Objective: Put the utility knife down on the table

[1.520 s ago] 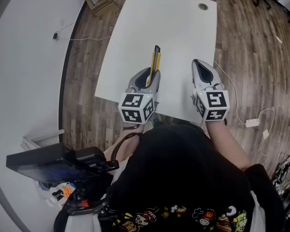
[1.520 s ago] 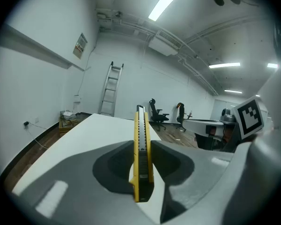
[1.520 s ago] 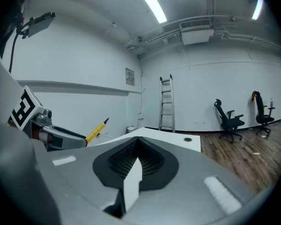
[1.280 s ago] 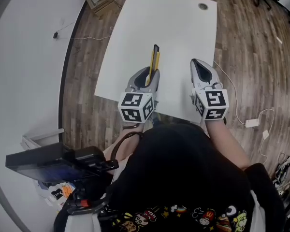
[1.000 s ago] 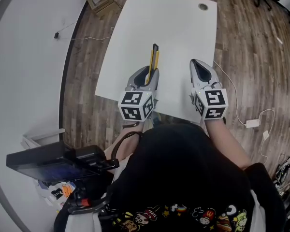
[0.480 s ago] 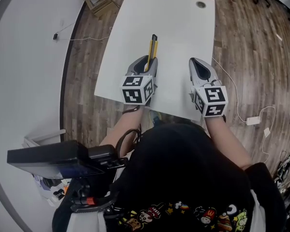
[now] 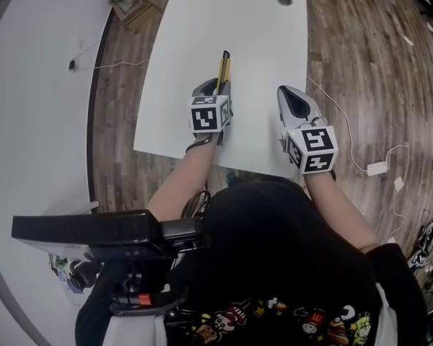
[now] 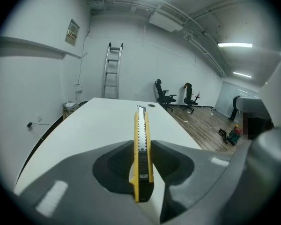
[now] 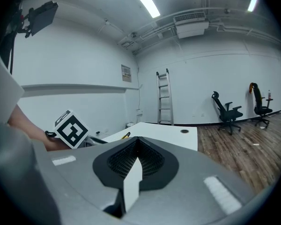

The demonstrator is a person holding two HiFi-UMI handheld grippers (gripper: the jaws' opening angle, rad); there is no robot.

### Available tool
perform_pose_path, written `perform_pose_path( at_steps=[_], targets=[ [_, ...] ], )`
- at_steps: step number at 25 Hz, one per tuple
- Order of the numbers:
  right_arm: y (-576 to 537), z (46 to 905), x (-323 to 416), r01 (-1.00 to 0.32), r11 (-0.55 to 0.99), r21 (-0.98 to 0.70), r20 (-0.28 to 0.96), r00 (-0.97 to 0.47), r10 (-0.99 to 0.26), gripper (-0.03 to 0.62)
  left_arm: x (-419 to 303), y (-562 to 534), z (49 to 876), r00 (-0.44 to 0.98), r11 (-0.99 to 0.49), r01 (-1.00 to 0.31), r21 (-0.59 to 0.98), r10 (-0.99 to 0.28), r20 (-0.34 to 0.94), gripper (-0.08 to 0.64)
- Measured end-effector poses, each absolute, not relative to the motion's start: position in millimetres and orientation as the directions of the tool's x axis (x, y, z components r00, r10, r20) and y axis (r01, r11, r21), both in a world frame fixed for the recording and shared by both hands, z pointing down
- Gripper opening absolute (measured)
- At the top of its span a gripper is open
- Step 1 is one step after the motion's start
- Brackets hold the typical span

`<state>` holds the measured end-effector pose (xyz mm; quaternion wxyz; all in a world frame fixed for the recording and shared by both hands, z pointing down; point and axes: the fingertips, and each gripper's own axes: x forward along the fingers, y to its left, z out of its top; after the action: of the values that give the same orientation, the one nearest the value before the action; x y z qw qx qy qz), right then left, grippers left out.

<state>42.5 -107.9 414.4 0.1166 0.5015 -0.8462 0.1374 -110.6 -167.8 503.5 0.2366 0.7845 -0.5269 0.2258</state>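
A yellow and black utility knife (image 7: 223, 66) sticks forward out of my left gripper (image 7: 213, 92), whose jaws are shut on its rear end. In the left gripper view the utility knife (image 8: 141, 149) runs straight ahead between the jaws, over the white table (image 8: 103, 121). My right gripper (image 7: 294, 101) hovers over the white table (image 7: 252, 42) to the right of the left one, jaws shut with nothing between them. In the right gripper view my right gripper (image 9: 133, 172) looks along the table, and the left gripper's marker cube (image 9: 71, 128) shows at the left with the knife tip (image 9: 125, 135) beyond it.
A round cable hole (image 7: 284, 1) sits at the table's far right corner. Wooden floor (image 7: 361, 78) surrounds the table, with a white cable and plug (image 7: 377, 168) at the right. A ladder (image 8: 111, 70) and office chairs (image 8: 165, 95) stand beyond the table.
My left gripper has moved forward over the table with the knife in it, and its marker cube has tilted. The right gripper has stayed nearly still.
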Motion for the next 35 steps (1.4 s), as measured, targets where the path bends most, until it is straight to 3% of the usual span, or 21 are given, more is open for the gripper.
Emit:
perform_pose_path(
  at_steps=[13, 20, 27, 35],
  targets=[
    [-127.4, 433.5, 56.6, -0.89, 0.435, -0.137, 0.369, -0.453, -0.812, 0.025, -90.0, -190.2, 569.9, 0.334, -0.415, -0.906, 0.082, -0.582, 0.741, 0.116],
    [-134.8, 439.6, 59.8, -0.892, 0.426, -0.149, 0.376, -0.45, -0.81, 0.025, -82.3, -197.2, 585.5, 0.335, -0.456, -0.888, 0.063, -0.546, 0.768, 0.117],
    [-138.0, 445.4, 63.9, -0.894, 0.418, -0.161, 0.383, -0.447, -0.808, 0.025, -58.8, -191.7, 600.0, 0.4, -0.62, -0.783, 0.041, -0.452, 0.797, 0.117],
    [-145.1, 450.2, 69.3, -0.897, 0.408, -0.168, 0.392, -0.441, -0.808, 0.025, -51.7, -198.4, 610.5, 0.398, -0.656, -0.755, 0.022, -0.43, 0.81, 0.117]
  ],
)
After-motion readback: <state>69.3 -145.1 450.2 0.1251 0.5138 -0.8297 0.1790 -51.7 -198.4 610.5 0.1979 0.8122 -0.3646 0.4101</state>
